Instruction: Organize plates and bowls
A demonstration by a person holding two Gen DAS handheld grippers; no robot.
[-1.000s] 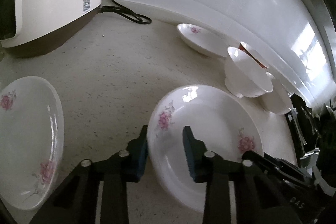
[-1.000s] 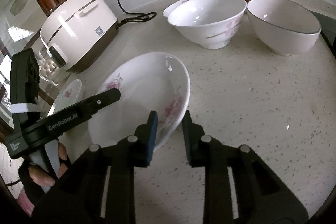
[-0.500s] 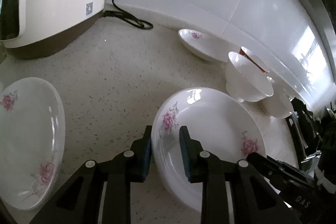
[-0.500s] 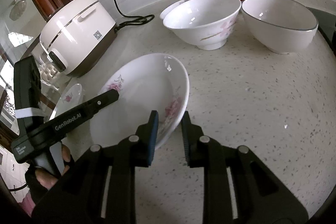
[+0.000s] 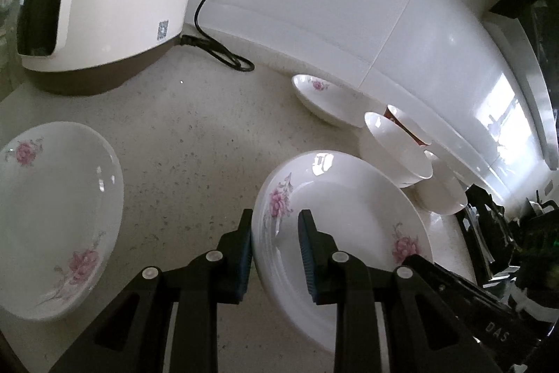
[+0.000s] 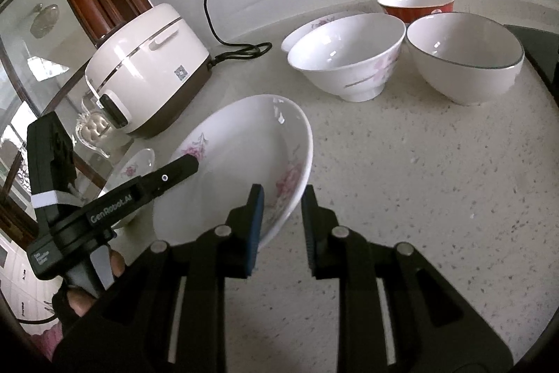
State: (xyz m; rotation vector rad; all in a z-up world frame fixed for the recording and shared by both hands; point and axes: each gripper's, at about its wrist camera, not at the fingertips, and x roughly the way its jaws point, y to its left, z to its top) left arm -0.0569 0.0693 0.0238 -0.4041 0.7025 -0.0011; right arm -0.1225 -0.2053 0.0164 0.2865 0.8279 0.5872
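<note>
A white deep plate with pink flowers (image 5: 349, 219) is held between both grippers, lifted off the counter. My left gripper (image 5: 276, 233) is shut on its near-left rim. My right gripper (image 6: 281, 208) is shut on its opposite rim (image 6: 297, 170); the plate's inside shows in the right wrist view (image 6: 237, 163). A second flowered plate (image 5: 52, 212) lies on the counter at the left. A third flowered plate (image 5: 328, 97) sits by the wall. Two white bowls (image 6: 346, 55) (image 6: 464, 58) and a red bowl (image 6: 415, 0) stand beyond.
A white rice cooker (image 5: 104, 2) with a black cord (image 5: 223, 51) stands at the back left. A speckled counter (image 6: 436, 180) stretches to the right. A dark stove edge (image 5: 489, 233) lies at the far right. The left gripper's body (image 6: 104, 198) shows beside the plate.
Both grippers have risen with the plate between them, so the counter, bowls and cooker look lower and farther. The left fingers closed in on the rim.
</note>
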